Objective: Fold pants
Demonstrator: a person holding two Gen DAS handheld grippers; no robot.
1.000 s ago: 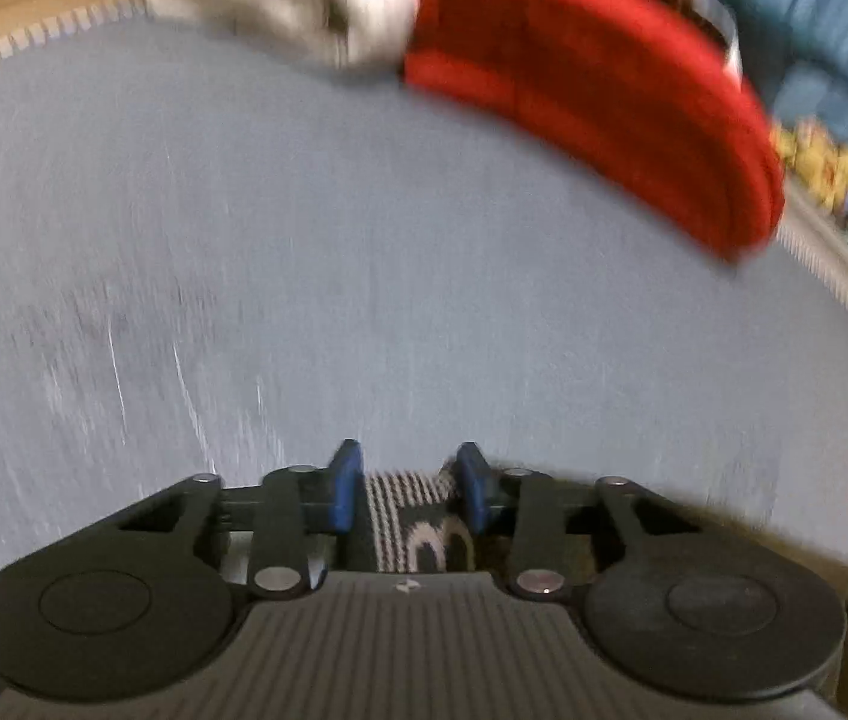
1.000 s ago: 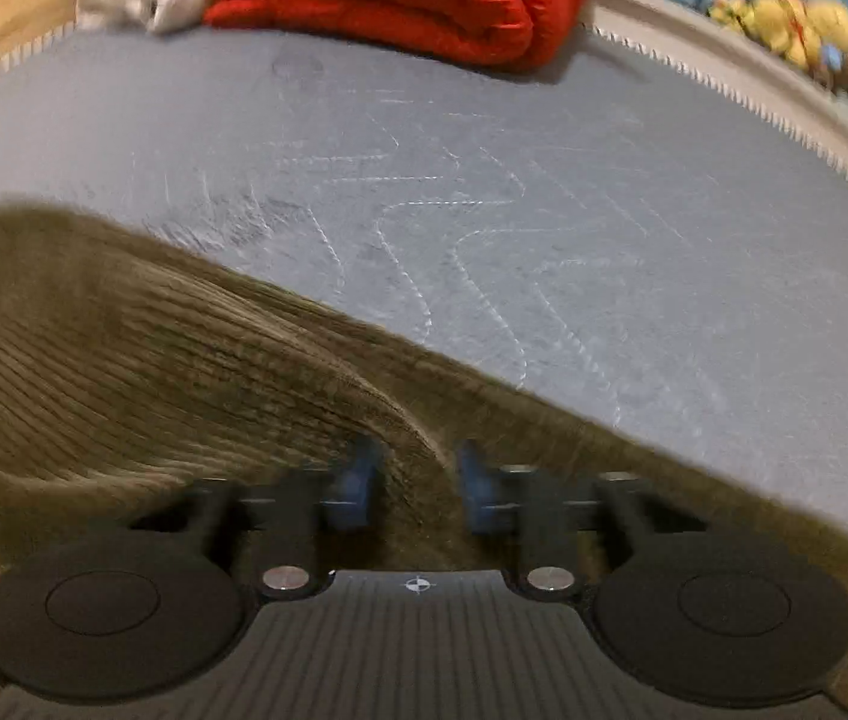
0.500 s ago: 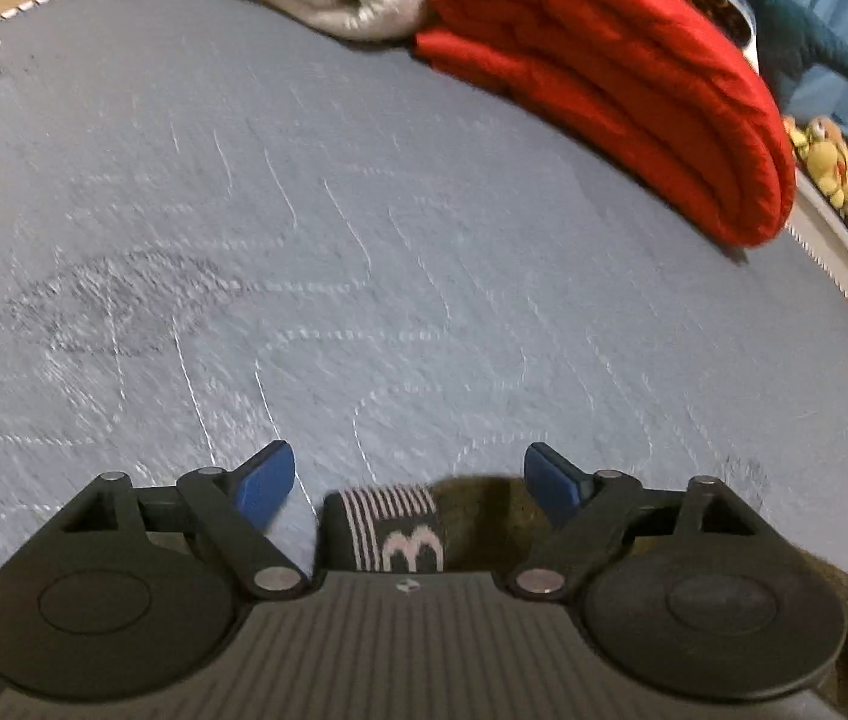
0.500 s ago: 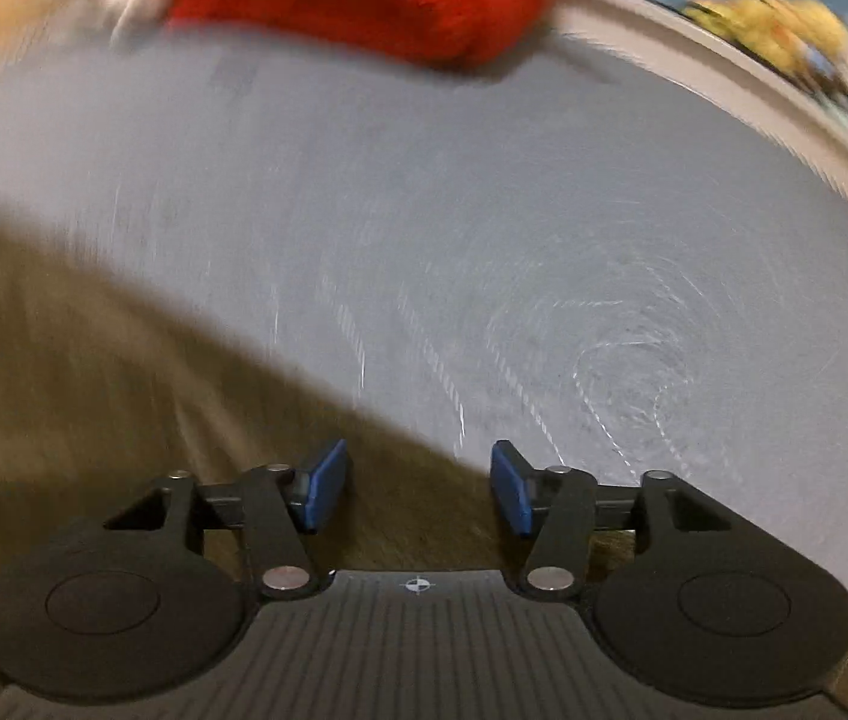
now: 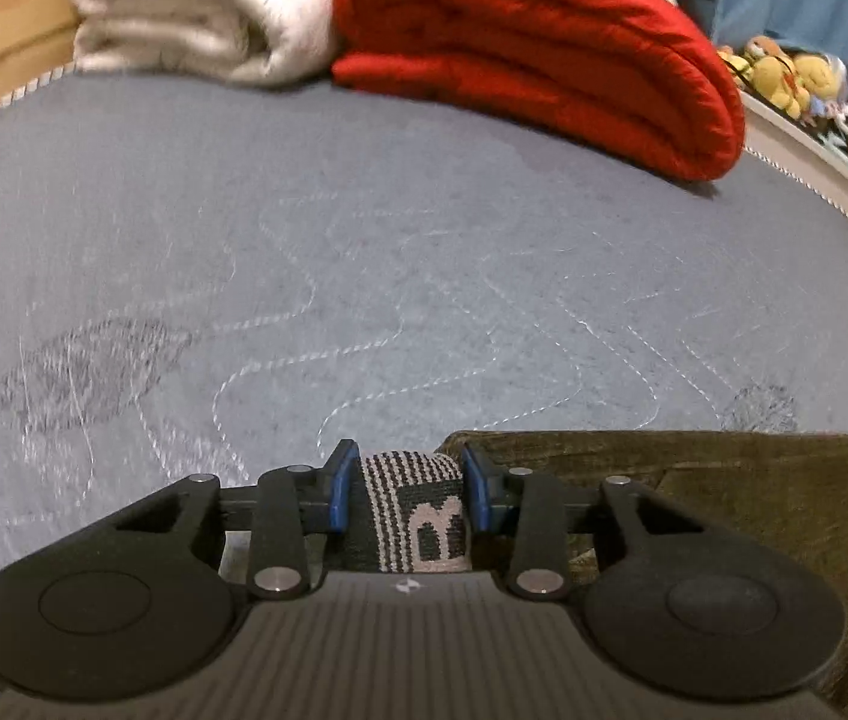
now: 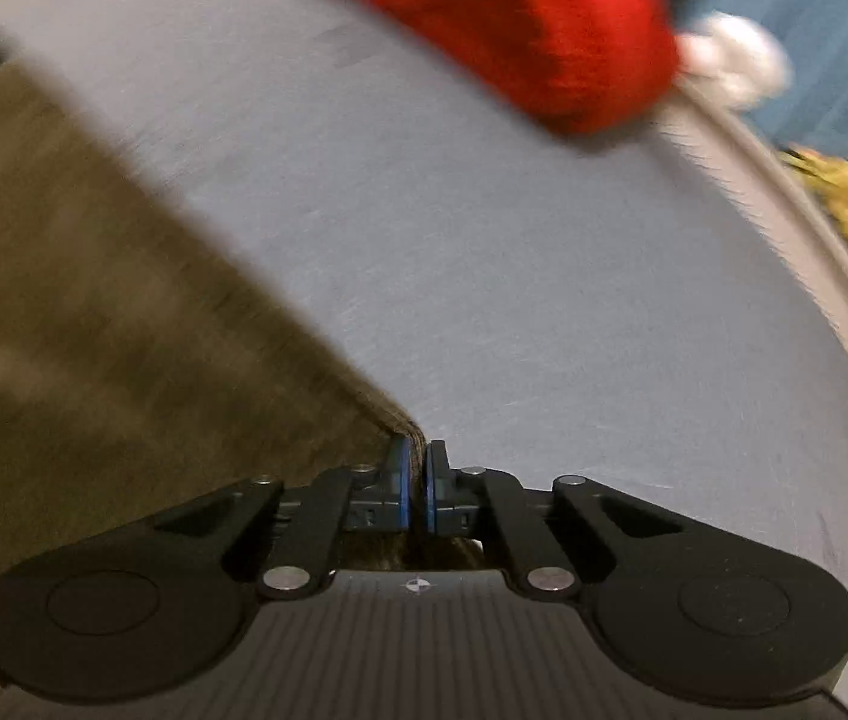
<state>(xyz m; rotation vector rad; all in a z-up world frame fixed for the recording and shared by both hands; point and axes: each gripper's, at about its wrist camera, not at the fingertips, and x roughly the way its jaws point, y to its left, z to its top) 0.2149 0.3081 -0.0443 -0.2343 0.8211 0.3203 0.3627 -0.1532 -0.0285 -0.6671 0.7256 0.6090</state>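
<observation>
The olive-brown corduroy pants point(image 5: 724, 498) lie on the grey quilted bed surface point(image 5: 424, 240), at the lower right of the left wrist view. Their striped waistband with a letter B point(image 5: 417, 510) sits between the blue pads of my left gripper point(image 5: 410, 483), which is shut on it. In the blurred right wrist view the pants point(image 6: 93, 330) fill the left side. My right gripper point(image 6: 414, 480) is shut on a thin edge of the pants fabric, its pads nearly touching.
A folded red blanket point(image 5: 544, 48) and a rolled white blanket point(image 5: 195, 18) lie at the far edge of the bed. Stuffed toys point(image 5: 784, 72) sit on a ledge at the right. The bed's piped edge point(image 6: 814, 300) curves along the right.
Half a second ago both grippers stood open over the pants. Now the left has closed on the waistband and the right on the fabric edge. The right view is swinging.
</observation>
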